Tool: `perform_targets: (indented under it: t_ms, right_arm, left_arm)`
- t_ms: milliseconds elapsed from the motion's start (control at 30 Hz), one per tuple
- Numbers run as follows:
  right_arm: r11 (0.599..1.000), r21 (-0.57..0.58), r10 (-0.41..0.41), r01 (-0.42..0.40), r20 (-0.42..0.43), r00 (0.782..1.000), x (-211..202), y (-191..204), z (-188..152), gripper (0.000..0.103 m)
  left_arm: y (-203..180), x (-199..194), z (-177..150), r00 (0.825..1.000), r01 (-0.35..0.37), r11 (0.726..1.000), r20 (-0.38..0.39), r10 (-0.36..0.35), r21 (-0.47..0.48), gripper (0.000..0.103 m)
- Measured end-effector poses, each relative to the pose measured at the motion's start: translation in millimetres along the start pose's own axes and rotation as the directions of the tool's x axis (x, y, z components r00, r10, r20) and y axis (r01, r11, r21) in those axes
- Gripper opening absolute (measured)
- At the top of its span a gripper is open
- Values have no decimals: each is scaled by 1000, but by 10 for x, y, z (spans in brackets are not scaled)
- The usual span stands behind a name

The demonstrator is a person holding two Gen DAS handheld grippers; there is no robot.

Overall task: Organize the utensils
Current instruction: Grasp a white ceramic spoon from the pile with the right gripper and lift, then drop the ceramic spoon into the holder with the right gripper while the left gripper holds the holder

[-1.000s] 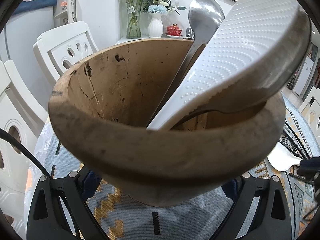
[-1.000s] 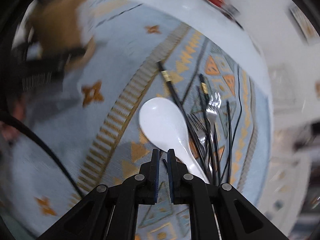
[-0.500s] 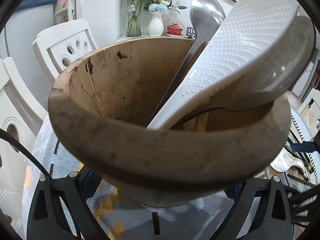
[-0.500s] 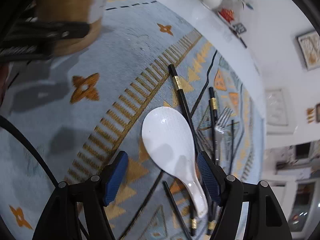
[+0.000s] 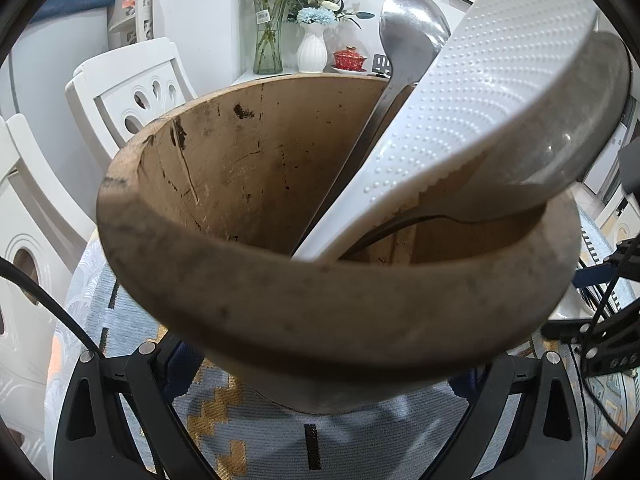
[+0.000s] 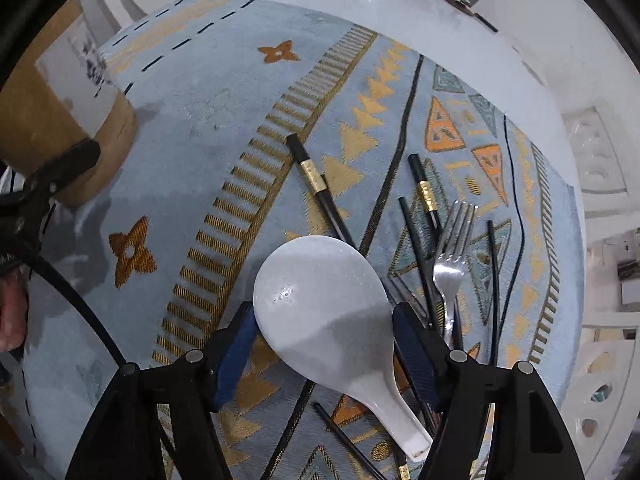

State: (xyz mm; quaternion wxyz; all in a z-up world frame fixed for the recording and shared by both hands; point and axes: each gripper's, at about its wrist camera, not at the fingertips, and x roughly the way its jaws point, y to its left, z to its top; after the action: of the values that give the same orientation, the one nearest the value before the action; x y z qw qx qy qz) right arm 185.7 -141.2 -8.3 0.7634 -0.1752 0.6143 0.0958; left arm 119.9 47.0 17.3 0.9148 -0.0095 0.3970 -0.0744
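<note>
1. A patterned blue cloth [image 6: 224, 128] covers the round white table [image 6: 400, 12]; white chairs [image 5: 132, 92] surround it.
2. The right gripper [image 6: 324, 344] has just opened, astride the spoon [image 6: 324, 304] beside the fork [image 6: 452, 256] and chopsticks [image 6: 316, 184].
3. The left gripper [image 5: 320, 380] seemingly clasps the holder [image 5: 320, 312].

Black hand-held gripper [image 6: 324, 344], dark blue pads [image 6: 236, 356] (slightly curved), silver screws, black cable [image 6: 76, 304]

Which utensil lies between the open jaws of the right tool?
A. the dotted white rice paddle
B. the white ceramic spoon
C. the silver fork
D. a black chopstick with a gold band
B: in the right wrist view the white ceramic spoon lies on the patterned cloth with its bowl between the two blue pads of the right tool, which stand apart either side.
</note>
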Motion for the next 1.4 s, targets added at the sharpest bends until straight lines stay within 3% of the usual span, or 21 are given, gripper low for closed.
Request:
perform_targets:
  t_ms: [200, 267, 433, 800, 1000, 1200, 1400]
  right_arm:
    - [982, 106, 153, -154, 22, 988, -182, -224, -9, 67]
    - [954, 166, 246, -248, 32, 969, -216, -326, -5, 67]
    - [886, 250, 377, -390, 103, 921, -402, -399, 43, 67]
    - [873, 189, 408, -450, 222, 885, -871, -253, 281, 67]
    - [857, 169, 420, -486, 317, 851, -1233, -266, 413, 66]
    - [847, 119, 413, -518, 467, 782, -1806, -253, 657, 66]
    - [826, 34, 431, -562, 605, 670, -2419, -164, 876, 66]
  left_arm:
    - [-3, -3, -8, 1000, 1, 1000, 0, -1, -1, 99]
    - [-3, -4, -8, 1000, 1, 1000, 0, -1, -1, 99]
    - [-4, -6, -10, 1000, 0, 1000, 0, 0, -1, 99]
    - [-4, -4, -9, 1000, 1, 1000, 0, -1, -1, 99]
    - [-5, -4, -8, 1000, 1, 1000, 0, -1, -1, 99]
    - [12, 7, -1, 1000, 1, 1000, -1, -1, -1, 99]
    - [7, 3, -6, 1000, 2, 1000, -1, -2, -2, 99]
